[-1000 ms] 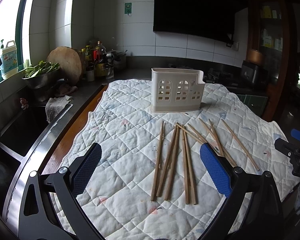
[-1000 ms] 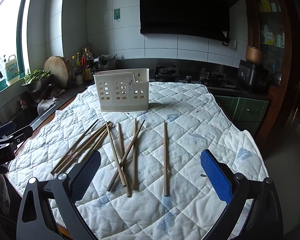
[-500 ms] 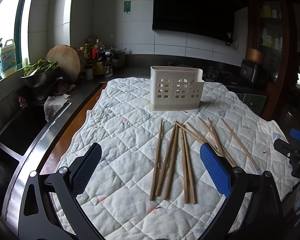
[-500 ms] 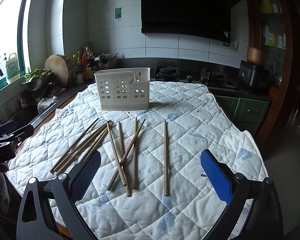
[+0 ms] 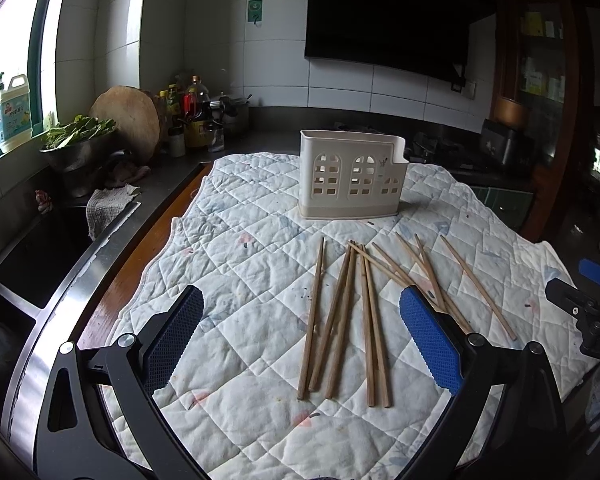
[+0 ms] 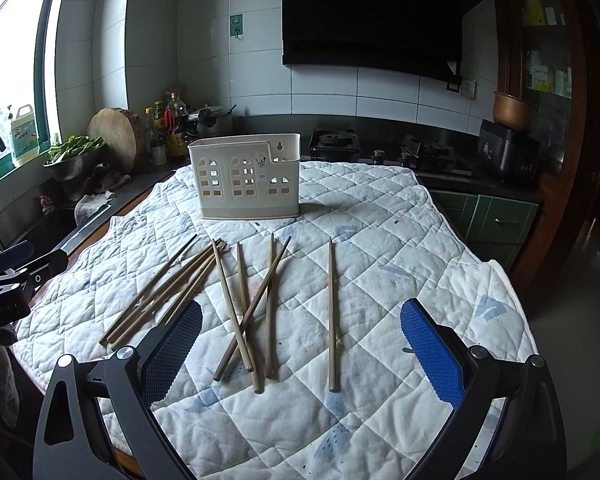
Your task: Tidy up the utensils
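Several wooden chopsticks [image 5: 342, 312] [image 6: 243, 304] lie loose on a quilted white cloth [image 5: 239, 264] [image 6: 380, 240]. One chopstick [image 6: 331, 316] lies apart at the right. Behind them stands a cream utensil holder [image 5: 352, 174] [image 6: 245, 176] with window-shaped cut-outs, upright and with nothing seen in it. My left gripper [image 5: 300, 336] hovers open over the near left of the chopsticks, nothing between its blue pads. My right gripper [image 6: 300, 340] hovers open above the near ends of the right-hand chopsticks. Each gripper shows at the other view's edge [image 5: 592, 300] [image 6: 11, 272].
Left of the cloth runs a steel counter edge and a sink [image 5: 27, 256], with a rag [image 5: 107, 208], a bowl of greens [image 5: 75, 140], a round chopping board [image 5: 127, 120] and bottles [image 5: 187, 116]. A gas hob [image 6: 380, 148] stands behind. The cloth's right edge drops to the floor.
Both views have shifted only slightly; the holder sits a touch higher in the left wrist view. The chopsticks and holder have not moved, and both grippers remain open.
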`<control>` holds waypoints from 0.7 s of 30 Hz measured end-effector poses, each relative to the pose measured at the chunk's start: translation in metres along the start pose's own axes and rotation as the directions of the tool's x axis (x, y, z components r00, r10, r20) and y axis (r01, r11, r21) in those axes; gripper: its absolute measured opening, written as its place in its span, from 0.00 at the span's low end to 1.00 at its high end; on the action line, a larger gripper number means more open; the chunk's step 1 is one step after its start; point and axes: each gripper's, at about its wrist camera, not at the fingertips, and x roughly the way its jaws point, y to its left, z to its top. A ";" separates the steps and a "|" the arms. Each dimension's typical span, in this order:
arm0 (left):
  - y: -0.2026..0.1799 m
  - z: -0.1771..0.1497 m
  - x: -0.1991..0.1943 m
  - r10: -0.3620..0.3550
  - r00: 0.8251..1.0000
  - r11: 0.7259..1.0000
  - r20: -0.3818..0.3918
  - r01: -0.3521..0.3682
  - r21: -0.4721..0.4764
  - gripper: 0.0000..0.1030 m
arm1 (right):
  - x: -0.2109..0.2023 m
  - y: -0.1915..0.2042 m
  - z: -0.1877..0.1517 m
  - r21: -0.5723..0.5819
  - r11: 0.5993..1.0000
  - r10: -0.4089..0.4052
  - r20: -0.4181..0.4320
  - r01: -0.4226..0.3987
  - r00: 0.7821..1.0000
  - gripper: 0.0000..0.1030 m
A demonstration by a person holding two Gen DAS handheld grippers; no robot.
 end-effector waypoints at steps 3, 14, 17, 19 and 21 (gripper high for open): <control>0.000 -0.001 0.001 -0.001 1.000 1.000 -0.003 0.001 0.000 0.94 | 0.002 -0.002 0.000 0.003 1.000 -0.001 -0.003 0.001 1.000 0.93; 0.008 0.000 0.006 0.006 1.000 1.000 -0.014 -0.007 -0.014 0.94 | 0.010 -0.005 -0.001 0.004 1.000 -0.003 -0.024 0.004 1.000 0.93; 0.010 0.000 0.007 -0.003 1.000 1.000 -0.020 0.003 -0.019 0.88 | 0.011 -0.007 -0.001 0.004 1.000 -0.007 -0.027 0.007 1.000 0.92; 0.012 0.000 0.008 -0.005 1.000 1.000 -0.023 0.005 -0.025 0.88 | 0.011 -0.007 -0.001 0.005 1.000 -0.007 -0.027 0.008 1.000 0.91; 0.012 -0.001 0.009 -0.009 1.000 1.000 -0.024 0.008 -0.022 0.86 | 0.012 -0.007 -0.001 0.004 1.000 -0.005 -0.030 0.005 1.000 0.87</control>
